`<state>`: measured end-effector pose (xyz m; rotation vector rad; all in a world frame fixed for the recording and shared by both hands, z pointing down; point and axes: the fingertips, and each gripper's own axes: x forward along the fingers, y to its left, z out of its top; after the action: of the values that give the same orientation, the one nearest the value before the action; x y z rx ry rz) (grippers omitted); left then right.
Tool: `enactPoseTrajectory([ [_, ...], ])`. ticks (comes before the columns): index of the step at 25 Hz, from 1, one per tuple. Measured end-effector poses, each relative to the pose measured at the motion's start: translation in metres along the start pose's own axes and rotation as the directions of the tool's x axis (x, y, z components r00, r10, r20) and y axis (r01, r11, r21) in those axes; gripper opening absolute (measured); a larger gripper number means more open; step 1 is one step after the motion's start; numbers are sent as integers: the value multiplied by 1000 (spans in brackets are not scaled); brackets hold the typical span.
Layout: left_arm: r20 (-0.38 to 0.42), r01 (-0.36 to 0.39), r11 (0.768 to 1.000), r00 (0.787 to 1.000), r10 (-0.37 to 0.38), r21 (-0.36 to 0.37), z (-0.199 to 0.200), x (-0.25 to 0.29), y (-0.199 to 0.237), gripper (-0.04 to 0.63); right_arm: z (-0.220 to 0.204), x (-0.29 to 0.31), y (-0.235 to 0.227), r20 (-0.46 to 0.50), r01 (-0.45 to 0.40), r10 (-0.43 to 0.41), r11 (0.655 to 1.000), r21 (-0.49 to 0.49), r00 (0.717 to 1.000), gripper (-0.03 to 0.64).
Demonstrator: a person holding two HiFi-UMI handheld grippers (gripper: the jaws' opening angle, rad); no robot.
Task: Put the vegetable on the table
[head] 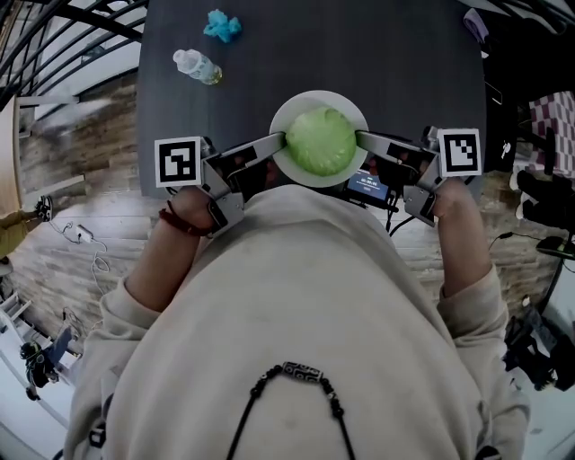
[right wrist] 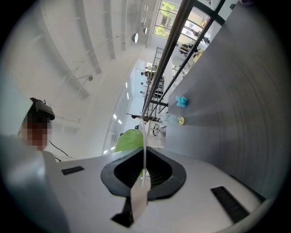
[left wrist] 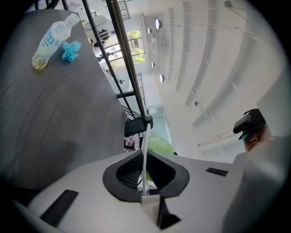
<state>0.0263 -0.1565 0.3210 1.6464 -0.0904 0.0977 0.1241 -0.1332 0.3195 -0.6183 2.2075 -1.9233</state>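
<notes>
Vegetable (head: 321, 141), round and pale green, sits on a white plate (head: 319, 98).

On plate (head: 319, 97): vegetable (head: 321, 141), in the middle. Clamped onto plate's left rim: left gripper (head: 280, 139); onto the right rim: right gripper (head: 361, 137), opposite each other. Plate at near edge of table (head: 377, 54), just in front of person's chest; resting or lifted, can't tell. Far left on table: bottle (head: 198, 66) lying on its side, small scrap (head: 222, 25) just behind it. Both well apart from plate.
</notes>
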Motion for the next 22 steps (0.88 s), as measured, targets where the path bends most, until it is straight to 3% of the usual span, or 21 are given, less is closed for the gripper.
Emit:
enactPoseTrajectory([
  [22,11,-17,999,1000,18,-32,4,-12,24,29,-5,19,-19,-17,20,-19,999,36,1000,28],
])
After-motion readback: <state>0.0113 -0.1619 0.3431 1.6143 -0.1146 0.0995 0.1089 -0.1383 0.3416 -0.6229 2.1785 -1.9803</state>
